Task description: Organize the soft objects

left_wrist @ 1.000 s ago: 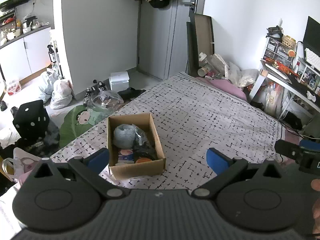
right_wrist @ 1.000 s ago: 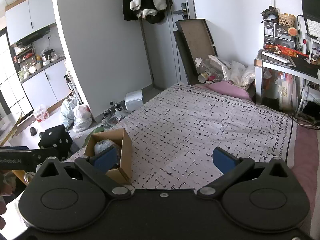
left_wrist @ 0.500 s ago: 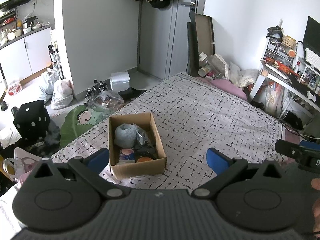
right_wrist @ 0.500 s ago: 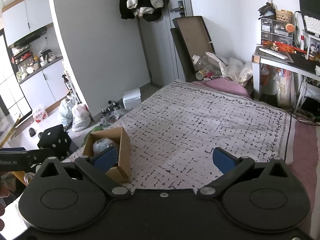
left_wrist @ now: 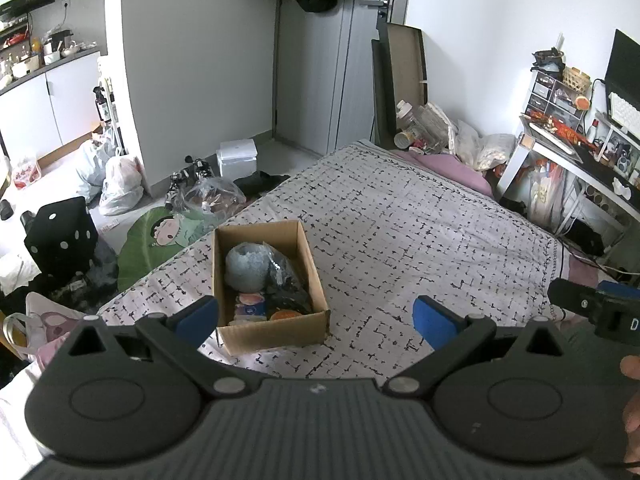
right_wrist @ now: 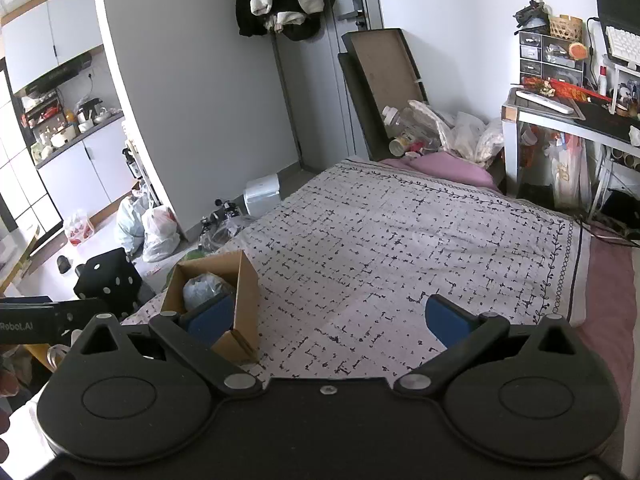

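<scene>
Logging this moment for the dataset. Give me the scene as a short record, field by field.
surface: bed with patterned cover
container: open cardboard box on the bed, near its left edge
box contents: grey-blue round soft object, dark plastic-wrapped bundle, small colourful items at the near end
left gripper: open, empty, box between and just beyond its fingers
right gripper: open, empty, box at its left finger
loose items on cover: none visible
floor beside bed: black dice cushion, plastic bags
</scene>
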